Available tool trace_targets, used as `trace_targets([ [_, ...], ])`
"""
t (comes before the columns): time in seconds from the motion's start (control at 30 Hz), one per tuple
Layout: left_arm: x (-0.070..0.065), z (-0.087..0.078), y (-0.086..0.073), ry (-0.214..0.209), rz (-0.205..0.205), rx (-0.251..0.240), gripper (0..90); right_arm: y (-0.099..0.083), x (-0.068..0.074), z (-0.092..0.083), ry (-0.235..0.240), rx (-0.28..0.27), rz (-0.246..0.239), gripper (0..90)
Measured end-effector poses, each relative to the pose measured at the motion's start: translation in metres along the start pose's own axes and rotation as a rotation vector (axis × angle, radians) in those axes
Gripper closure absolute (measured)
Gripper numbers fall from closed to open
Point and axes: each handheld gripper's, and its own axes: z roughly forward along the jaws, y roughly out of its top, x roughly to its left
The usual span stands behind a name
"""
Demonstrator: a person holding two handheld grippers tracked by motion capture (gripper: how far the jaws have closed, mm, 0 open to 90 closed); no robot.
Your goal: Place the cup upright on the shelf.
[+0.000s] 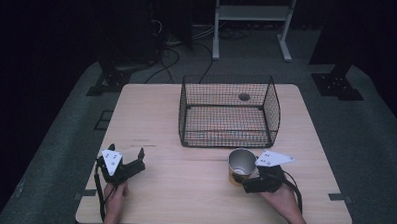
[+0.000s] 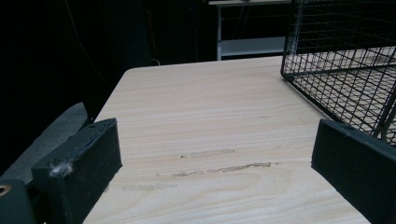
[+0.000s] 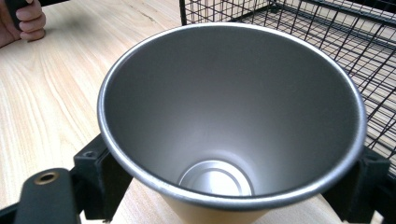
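The right gripper (image 1: pixel 240 179) pinches the metal cup (image 1: pixel 241 165) between its two jaws. The cup stands upright on the table (image 1: pixel 184 181), just in front of the wire basket (image 1: pixel 229 112). The left gripper (image 1: pixel 126 154) rests with jaws spread wide, holding nothing.

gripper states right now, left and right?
Left gripper: open, nothing between the jaws, over bare table.
Right gripper: closed on the metal cup, jaws at its sides, beside the wire basket.
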Motion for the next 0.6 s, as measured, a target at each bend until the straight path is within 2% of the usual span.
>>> trace_targets([
  [0.27,0.000,0.000,0.000,-0.001,0.002,0.001,0.8,0.007,-0.007,-0.004,0.040,0.021,0.019,14.8],
  [0.37,0.000,0.000,0.000,-0.001,0.002,0.001,0.8,0.013,-0.012,-0.008,0.080,0.025,0.036,14.9],
  [0.6,0.000,0.000,0.000,0.000,0.003,0.001,0.8,0.028,-0.021,-0.015,0.138,0.026,0.053,14.9],
])
